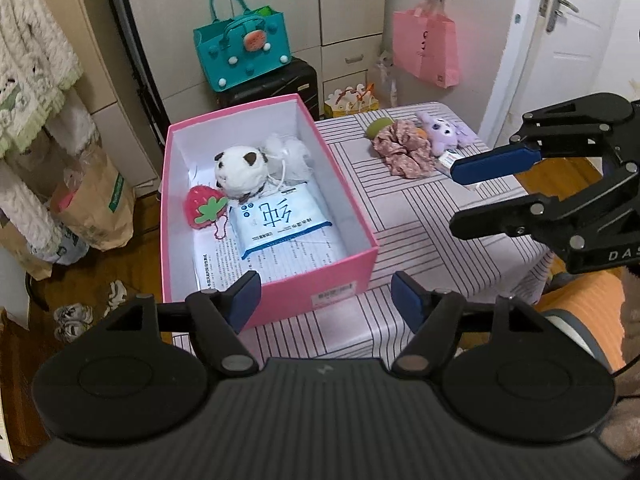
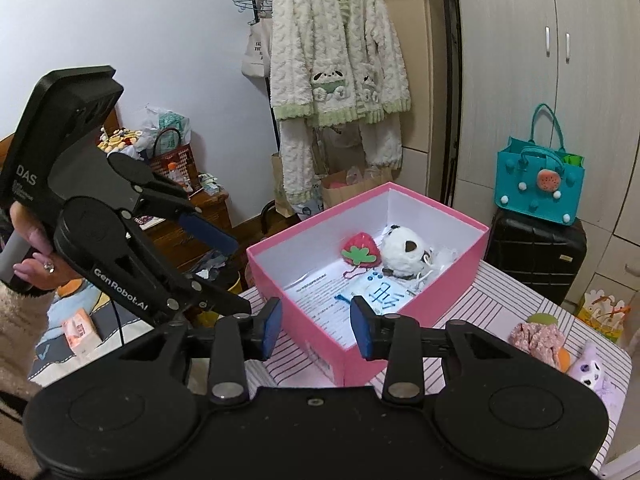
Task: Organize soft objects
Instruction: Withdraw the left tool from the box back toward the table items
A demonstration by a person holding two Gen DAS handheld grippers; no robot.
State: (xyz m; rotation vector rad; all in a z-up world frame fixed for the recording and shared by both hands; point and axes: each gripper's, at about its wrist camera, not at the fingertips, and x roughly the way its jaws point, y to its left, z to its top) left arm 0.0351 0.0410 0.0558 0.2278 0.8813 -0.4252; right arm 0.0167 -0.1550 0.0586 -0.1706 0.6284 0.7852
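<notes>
A pink box (image 1: 344,264) (image 2: 304,332) sits on the striped table (image 1: 432,216). Inside lie a white panda plush (image 1: 240,168) (image 2: 402,252), a strawberry plush (image 1: 202,208) (image 2: 360,250), a white mesh puff (image 1: 288,152) and a blue tissue pack (image 1: 280,220) (image 2: 380,292). On the table beyond it lie a floral scrunchie (image 1: 404,148) (image 2: 536,338), a green ball (image 1: 378,126), a purple plush (image 1: 444,130) (image 2: 590,372) and a small packet (image 1: 448,160). My left gripper (image 1: 326,298) is open and empty at the box's near wall. My right gripper (image 2: 316,326) (image 1: 456,196) is open and empty, near the box's corner.
A teal felt bag (image 1: 244,52) (image 2: 540,184) stands on a black suitcase (image 2: 536,256) behind the table. A pink paper bag (image 1: 426,46) hangs by the door. A fluffy robe (image 2: 340,60) hangs on a rack. Paper bags and shoes lie on the floor at left.
</notes>
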